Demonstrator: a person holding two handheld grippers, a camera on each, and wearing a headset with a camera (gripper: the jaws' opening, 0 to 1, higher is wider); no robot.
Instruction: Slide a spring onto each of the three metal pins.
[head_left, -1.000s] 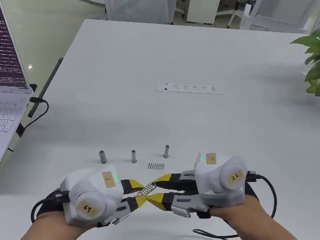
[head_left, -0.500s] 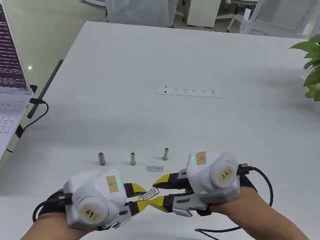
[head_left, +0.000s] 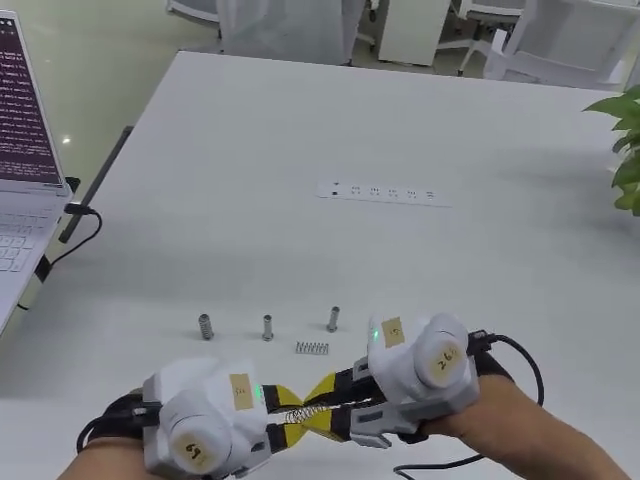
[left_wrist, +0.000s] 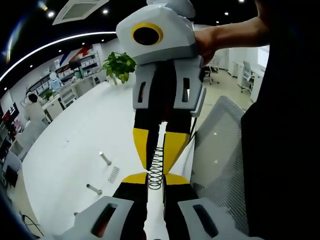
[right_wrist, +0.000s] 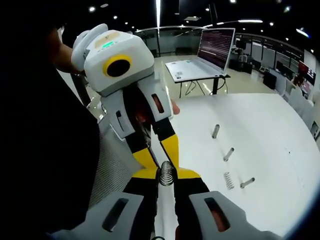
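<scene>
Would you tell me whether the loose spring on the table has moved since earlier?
No. The loose spring keeps its offset from the middle pin and right pin; only the camera shifted.

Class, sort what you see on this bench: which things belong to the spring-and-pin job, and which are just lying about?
Belonging to the job: held spring, gripped by the left gripper and right gripper; loose spring on the table; left pin, middle pin, right pin.

Just lying about: power strip, laptop, plant.
</scene>
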